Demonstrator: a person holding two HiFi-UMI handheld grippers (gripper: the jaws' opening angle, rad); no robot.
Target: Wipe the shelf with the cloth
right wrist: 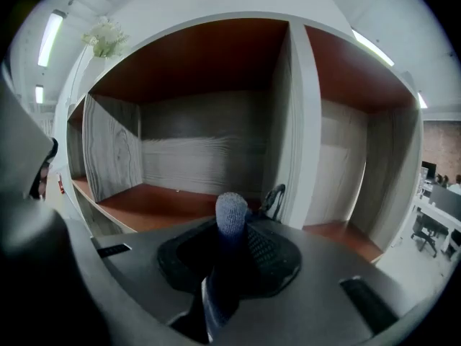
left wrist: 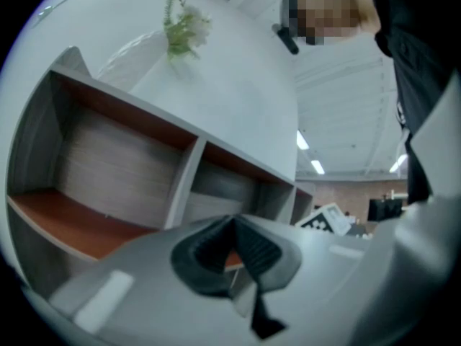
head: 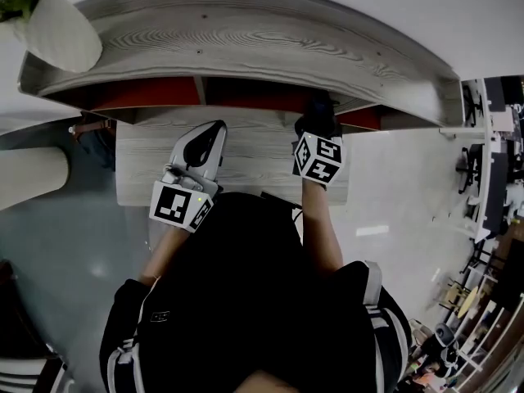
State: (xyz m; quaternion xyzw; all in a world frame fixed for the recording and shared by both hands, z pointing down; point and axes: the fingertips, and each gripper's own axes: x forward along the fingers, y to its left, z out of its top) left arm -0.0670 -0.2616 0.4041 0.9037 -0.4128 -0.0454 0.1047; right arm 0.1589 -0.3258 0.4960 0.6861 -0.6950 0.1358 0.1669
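Observation:
A wood-grain shelf unit [head: 246,39] with red-brown boards stands in front of me. In the right gripper view its open compartment has a red-brown floor [right wrist: 166,200]. My right gripper [head: 319,111] reaches in under the unit's top edge, shut on a folded blue-grey cloth [right wrist: 231,218] that sticks up between the jaws [right wrist: 234,229]. My left gripper [head: 213,133] hovers over the lower wooden board [head: 262,158], jaws shut with nothing in them [left wrist: 234,228]. In the left gripper view it points at the left compartments [left wrist: 72,218].
A plant in a white pot [head: 49,19] stands on the unit's top left corner. A vertical divider [right wrist: 302,135] splits the compartments. A white rounded object [head: 29,174] lies at the left; desks and chairs [head: 491,162] stand at the right.

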